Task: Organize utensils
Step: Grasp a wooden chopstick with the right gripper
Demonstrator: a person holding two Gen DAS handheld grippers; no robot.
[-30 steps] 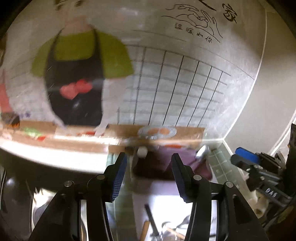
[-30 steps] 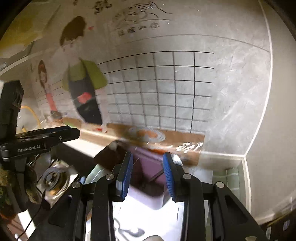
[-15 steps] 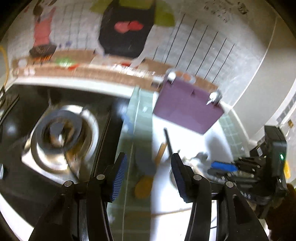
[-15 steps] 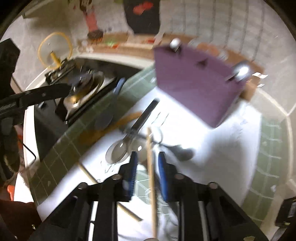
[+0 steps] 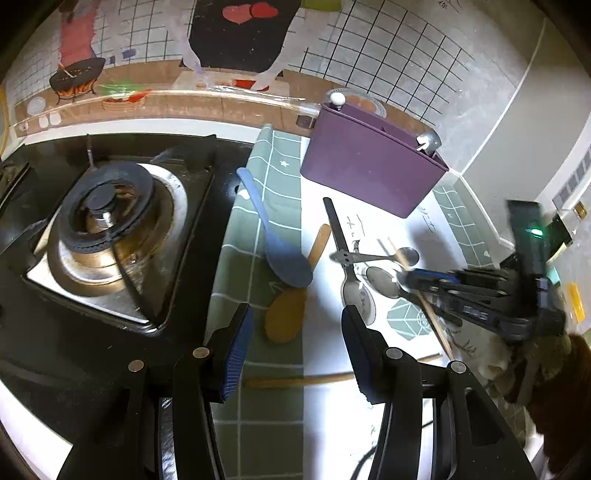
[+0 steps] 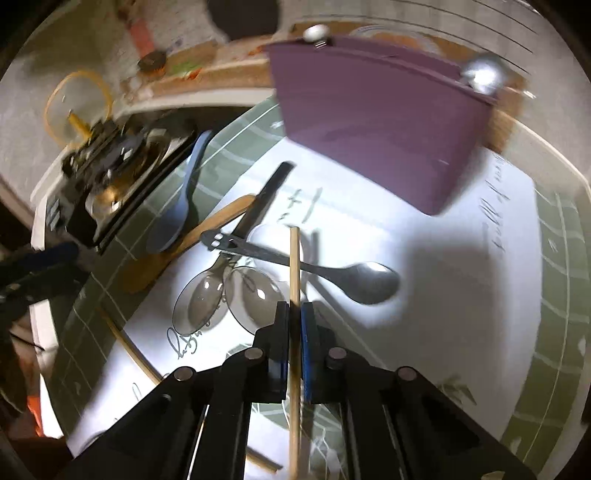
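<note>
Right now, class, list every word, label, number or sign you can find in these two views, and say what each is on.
No text here can be quoted with confidence.
Cursive line on the mat, right side: too blurred to read.
Cursive line on the mat beside the spoons: illegible.
Small strokes on the mat by the black handle: too small to read.
Writing on the wall, top edge: cut off.
Pale print on the side of the right tongs: blurred.

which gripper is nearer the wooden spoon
Left. The left gripper hangs open just above the wooden spoon; the right gripper is off to its right, shut on a chopstick.
</note>
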